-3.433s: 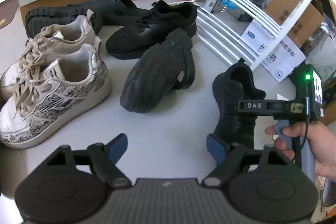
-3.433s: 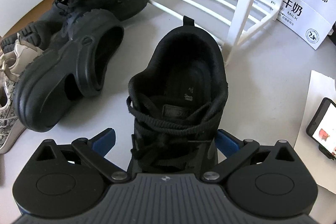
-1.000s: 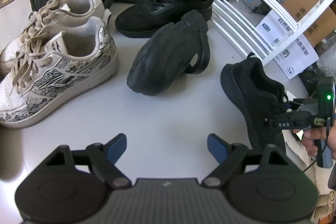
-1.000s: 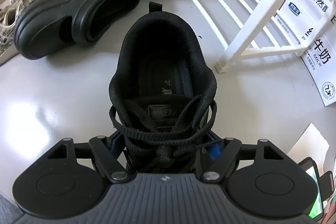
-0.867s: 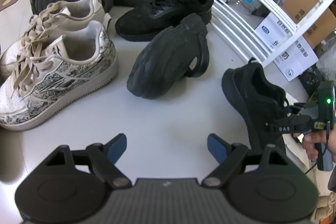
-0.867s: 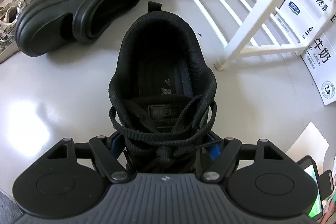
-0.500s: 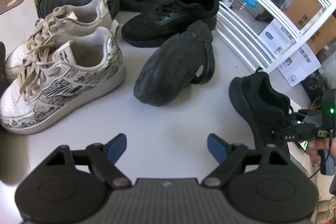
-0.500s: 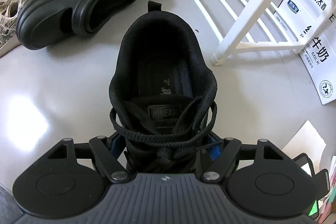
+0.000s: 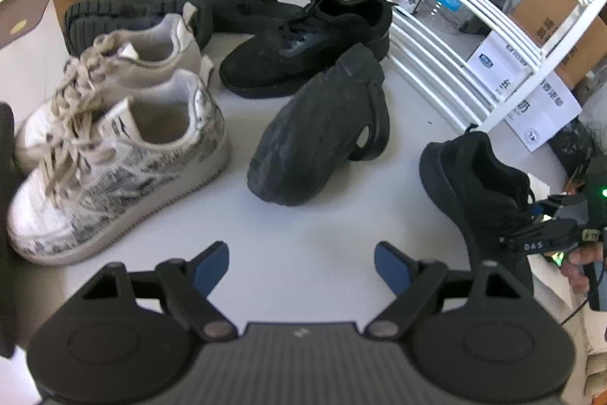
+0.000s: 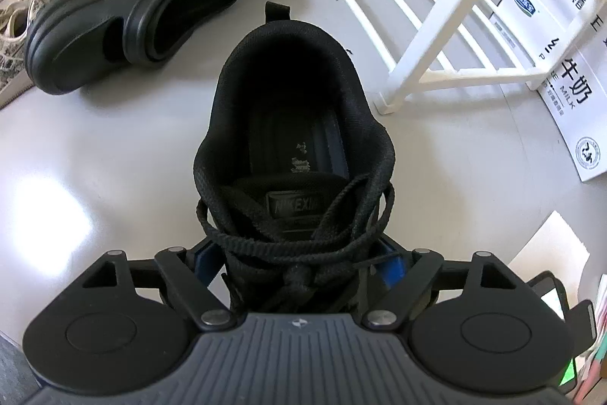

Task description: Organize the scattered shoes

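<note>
Black lace-up sneaker: mesh upper, padded collar, heel pull-tab, upright on the pale floor just beside the foot of the white rack. Nearby: black clog tipped on its side, second black sneaker, two white-and-grey patterned sneakers, milk carton box. Right gripper straddles the sneaker's laced forepart, jaws opening; left gripper hangs angled down over bare floor, spread wide, holding nothing.
</note>
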`<state>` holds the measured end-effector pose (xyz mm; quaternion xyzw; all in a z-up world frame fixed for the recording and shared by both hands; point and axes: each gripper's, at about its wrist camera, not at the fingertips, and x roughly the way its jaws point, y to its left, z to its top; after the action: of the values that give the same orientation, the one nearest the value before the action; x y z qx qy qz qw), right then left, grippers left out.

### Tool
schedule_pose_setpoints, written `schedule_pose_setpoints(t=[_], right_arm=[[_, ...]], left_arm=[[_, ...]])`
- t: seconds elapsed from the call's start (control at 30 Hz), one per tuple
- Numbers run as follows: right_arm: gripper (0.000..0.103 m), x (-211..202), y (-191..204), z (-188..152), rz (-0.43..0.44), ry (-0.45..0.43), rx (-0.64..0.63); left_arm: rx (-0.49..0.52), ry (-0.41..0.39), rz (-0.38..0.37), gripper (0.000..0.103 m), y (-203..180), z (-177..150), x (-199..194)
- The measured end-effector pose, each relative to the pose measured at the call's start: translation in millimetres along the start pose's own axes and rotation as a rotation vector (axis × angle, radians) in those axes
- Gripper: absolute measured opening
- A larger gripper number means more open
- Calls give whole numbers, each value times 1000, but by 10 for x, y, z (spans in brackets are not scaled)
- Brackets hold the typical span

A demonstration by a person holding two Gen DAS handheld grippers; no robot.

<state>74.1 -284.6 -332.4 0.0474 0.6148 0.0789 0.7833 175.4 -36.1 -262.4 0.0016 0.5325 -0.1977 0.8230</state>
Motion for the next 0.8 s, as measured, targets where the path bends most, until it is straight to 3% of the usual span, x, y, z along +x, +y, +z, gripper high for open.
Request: schedule_pose_setpoints(t=[0.2,0.53,0.8], right_arm=[[88,-184,88,-127,9,-21,78],[89,-546,-103,6,74,-116,158],[89,-804,-59,-180,138,-182,207]], left_arm=[[4,-67,72,85,43,237,-171],[20,-146,122,85,43,928,-409],[27,-174,130,85,-76,1570,-205]])
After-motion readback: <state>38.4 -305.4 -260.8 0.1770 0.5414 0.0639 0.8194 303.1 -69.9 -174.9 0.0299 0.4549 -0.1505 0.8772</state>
